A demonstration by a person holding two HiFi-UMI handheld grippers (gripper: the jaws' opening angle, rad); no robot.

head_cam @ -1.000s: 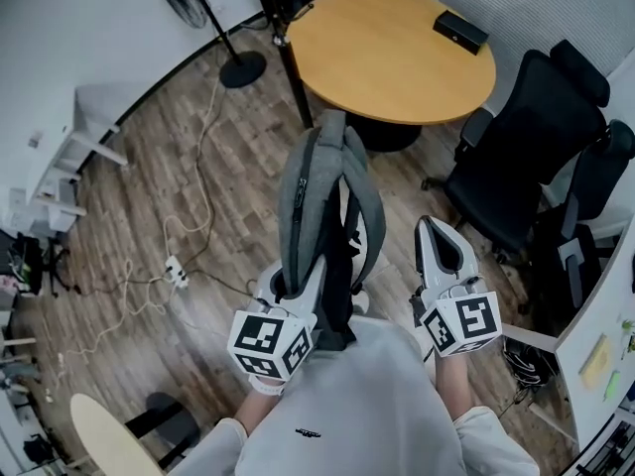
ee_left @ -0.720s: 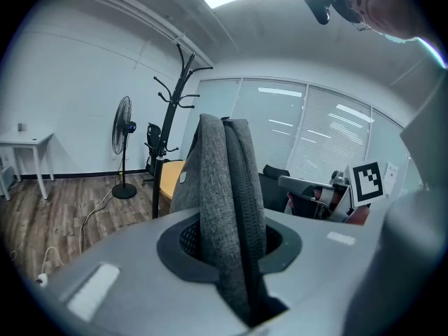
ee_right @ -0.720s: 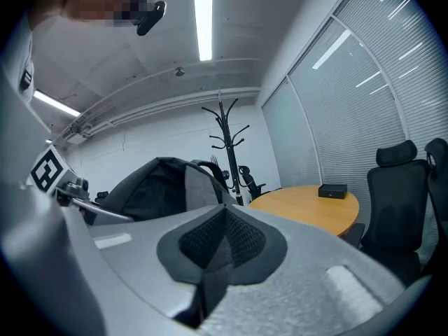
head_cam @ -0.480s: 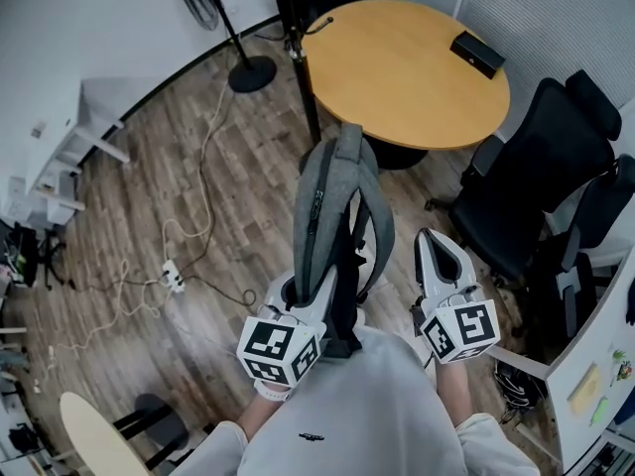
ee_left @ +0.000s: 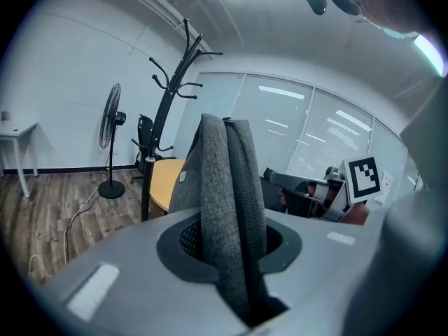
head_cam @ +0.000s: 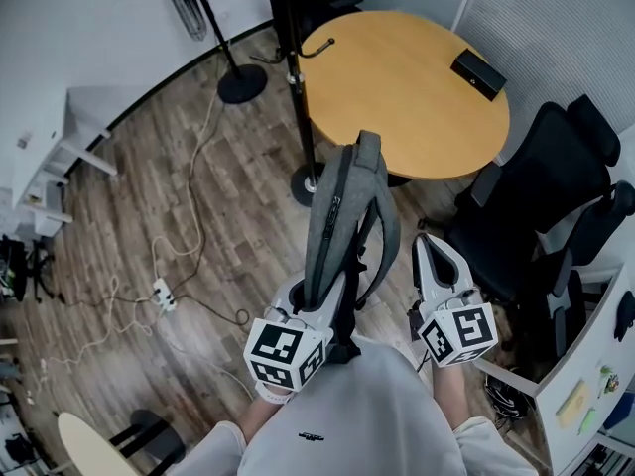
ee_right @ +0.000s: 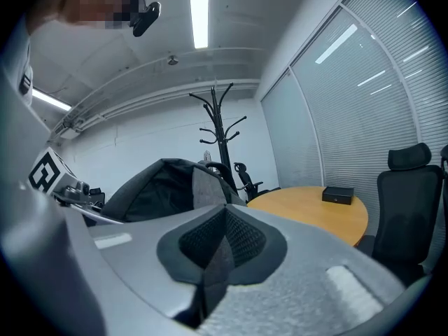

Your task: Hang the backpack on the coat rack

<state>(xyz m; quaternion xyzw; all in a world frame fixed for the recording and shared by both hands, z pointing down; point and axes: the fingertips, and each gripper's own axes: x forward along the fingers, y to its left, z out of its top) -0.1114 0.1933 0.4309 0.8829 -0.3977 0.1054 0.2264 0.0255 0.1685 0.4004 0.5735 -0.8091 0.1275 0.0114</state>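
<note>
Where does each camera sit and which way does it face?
Head view: on the head, steeply down at backpack, left gripper, right gripper, torso.
Left gripper view: rides that gripper, along jaws clamping the backpack toward the coat rack; right gripper shows.
Right gripper view: rides that gripper, along shut jaws toward the round table.
Shared: all three show the coat rack.

The right gripper [ee_right: 224, 215] has its fingers [ee_right: 294, 257] pressed together. Just past them to the left bulges a grey backpack [ee_right: 161, 187]. Straight beyond stands a black coat rack [ee_right: 217, 128]. To their right is a round wooden surface [ee_right: 315, 215] carrying a black box [ee_right: 337, 194], with a black chair [ee_right: 402, 201] farther right.
</note>
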